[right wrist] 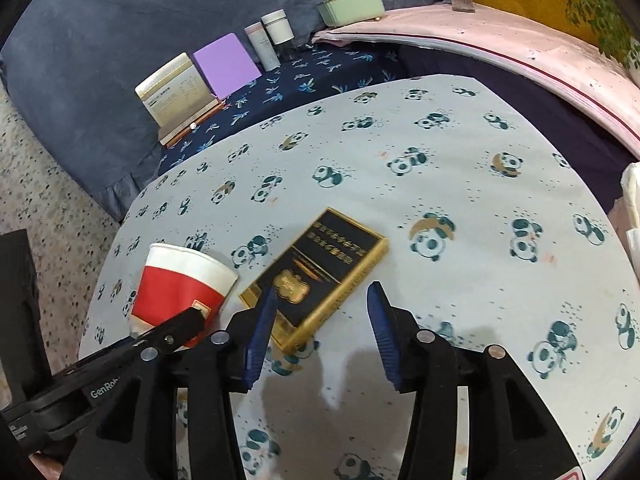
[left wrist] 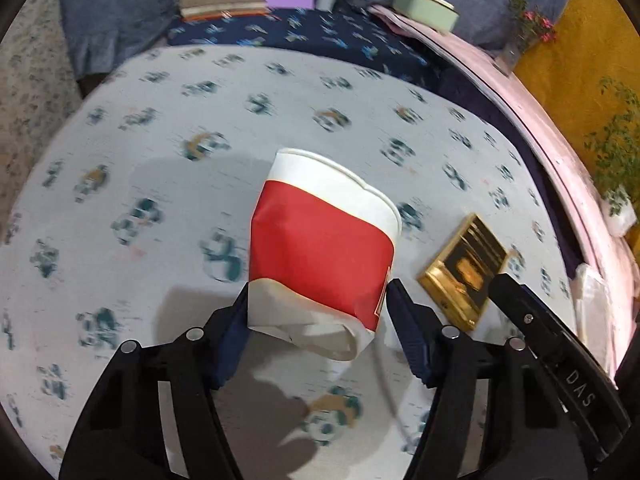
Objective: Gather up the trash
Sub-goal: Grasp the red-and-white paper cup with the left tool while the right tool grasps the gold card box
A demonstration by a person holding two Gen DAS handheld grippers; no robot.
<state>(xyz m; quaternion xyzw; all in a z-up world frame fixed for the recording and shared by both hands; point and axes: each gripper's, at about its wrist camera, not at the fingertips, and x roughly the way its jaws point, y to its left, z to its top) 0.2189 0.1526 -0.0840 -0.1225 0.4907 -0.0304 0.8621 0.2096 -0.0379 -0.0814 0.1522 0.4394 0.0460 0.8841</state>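
Red and white, the crushed paper cup (left wrist: 324, 248) is sitting between the pads of our left hand-held gripper (left wrist: 318, 320), which is clamping its base, rim pointing away. We are hovering our right hand-held gripper (right wrist: 322, 332), jaws apart, at the near end of the gold-edged box (right wrist: 320, 276) on the table (right wrist: 460, 152).

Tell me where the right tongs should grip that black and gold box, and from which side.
Grip the black and gold box across its two long gilt edges, coming down from above. It lies flat on the panda cloth, so only its narrow width fits. The right tongs hang open over its near end, skewed; roll them square first.
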